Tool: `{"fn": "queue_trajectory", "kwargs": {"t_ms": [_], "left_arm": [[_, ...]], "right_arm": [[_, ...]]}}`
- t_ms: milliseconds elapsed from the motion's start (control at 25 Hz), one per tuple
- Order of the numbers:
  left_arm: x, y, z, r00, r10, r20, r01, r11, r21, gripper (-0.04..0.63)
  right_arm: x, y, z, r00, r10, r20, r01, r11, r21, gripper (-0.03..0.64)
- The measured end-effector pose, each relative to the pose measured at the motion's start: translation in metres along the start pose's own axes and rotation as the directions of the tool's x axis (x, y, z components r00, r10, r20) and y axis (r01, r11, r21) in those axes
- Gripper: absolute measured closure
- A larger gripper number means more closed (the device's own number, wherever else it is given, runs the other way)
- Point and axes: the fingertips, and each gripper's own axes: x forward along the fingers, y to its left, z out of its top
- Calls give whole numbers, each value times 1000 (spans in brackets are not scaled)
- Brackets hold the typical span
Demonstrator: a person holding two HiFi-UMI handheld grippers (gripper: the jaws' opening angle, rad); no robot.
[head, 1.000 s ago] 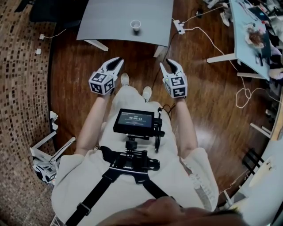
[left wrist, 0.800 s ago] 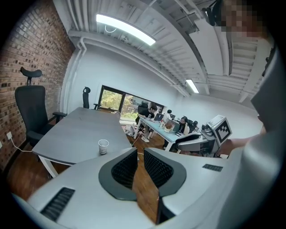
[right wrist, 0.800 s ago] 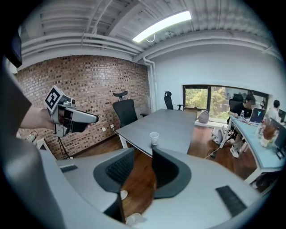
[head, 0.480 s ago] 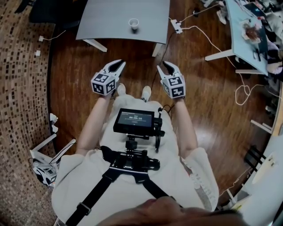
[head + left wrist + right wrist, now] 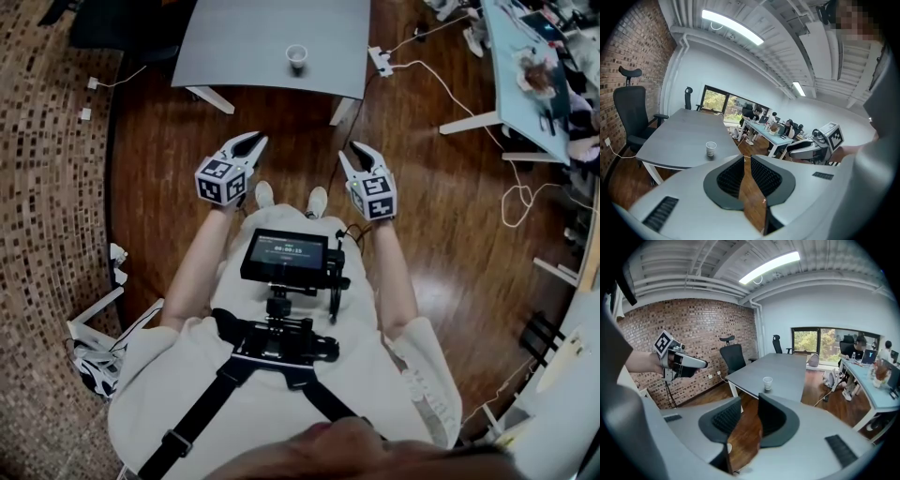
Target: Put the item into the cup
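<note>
The head camera is looking steeply down over the person, taking in the left gripper [image 5: 253, 141] and right gripper [image 5: 352, 152] close below and the counter [image 5: 244, 47] farther ahead, at the top edge. Each gripper camera is looking forward along its own fingers [image 5: 731, 178] toward that counter from well back. All three views are sharing the counter and its cup [image 5: 297, 56], and each gripper camera is also catching the other gripper at its side.
</note>
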Motion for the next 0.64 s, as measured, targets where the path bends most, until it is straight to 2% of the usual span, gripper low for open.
{"fn": "queue_trajectory", "kwargs": {"t_ms": [240, 360, 480, 640], "left_arm": [[-5, 13, 0, 1000, -8, -5, 7, 1000, -10, 560], [-9, 34, 1, 1000, -27, -3, 27, 1000, -12, 560], [-23, 54, -9, 999, -38, -17, 38, 999, -17, 560], [-61, 69, -42, 997, -17, -70, 15, 999, -37, 561]], "right_arm": [[5, 2, 4, 1000, -21, -3, 21, 1000, 16, 486], [19, 14, 11, 999, -44, -3, 44, 999, 19, 486], [34, 36, 6, 999, -50, -11, 51, 998, 36, 488], [41, 84, -23, 999, -10, -42, 14, 995, 99, 486]]}}
